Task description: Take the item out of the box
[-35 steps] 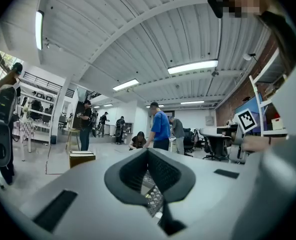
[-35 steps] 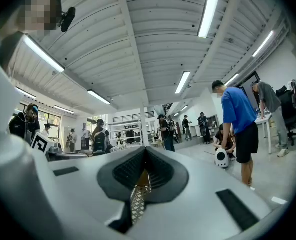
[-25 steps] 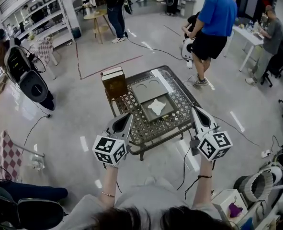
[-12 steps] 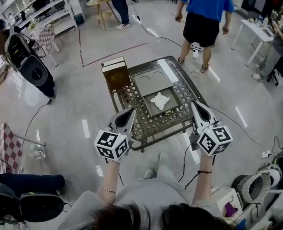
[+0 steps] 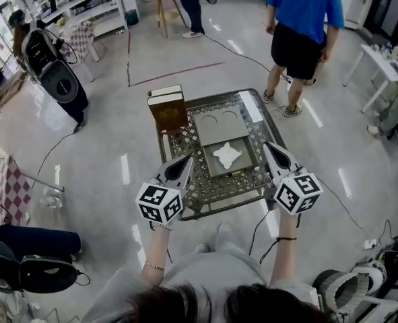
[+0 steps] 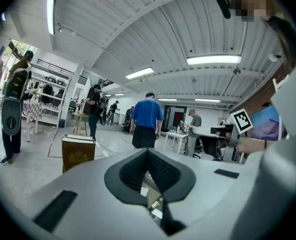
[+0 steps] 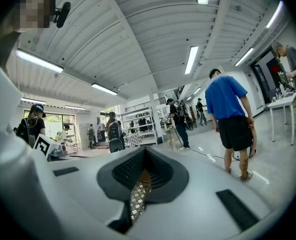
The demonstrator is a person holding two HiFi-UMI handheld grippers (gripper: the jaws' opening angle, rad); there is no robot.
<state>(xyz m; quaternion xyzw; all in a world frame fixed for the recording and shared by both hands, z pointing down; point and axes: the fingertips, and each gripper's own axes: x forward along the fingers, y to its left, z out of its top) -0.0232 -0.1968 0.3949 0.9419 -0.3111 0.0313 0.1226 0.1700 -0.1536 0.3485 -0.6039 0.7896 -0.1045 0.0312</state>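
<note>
A grey box point(image 5: 242, 161) lies open on the metal lattice table point(image 5: 212, 190), its lid point(image 5: 217, 125) folded back behind it. A crumpled white item point(image 5: 227, 155) rests inside the box. My left gripper point(image 5: 186, 160) hovers over the table's near left part, to the left of the box, jaws together and empty. My right gripper point(image 5: 267, 147) hangs at the box's right side, also shut with nothing in it. In the left gripper view the left gripper point(image 6: 148, 152) points level across the room; in the right gripper view the right gripper point(image 7: 144, 152) shows lattice through the slit beneath its tips.
A brown book-shaped box point(image 5: 168, 110) stands upright at the table's far left corner. A person in a blue shirt point(image 5: 303, 19) stands just beyond the far right corner. A black wheeled machine point(image 5: 58, 83) is at left, a white desk point(image 5: 380, 62) at right; cables cross the floor.
The person holding the grippers has stepped up to the table. Both grippers have moved forward and slightly down, now flanking the open box. The person in blue has shifted position.
</note>
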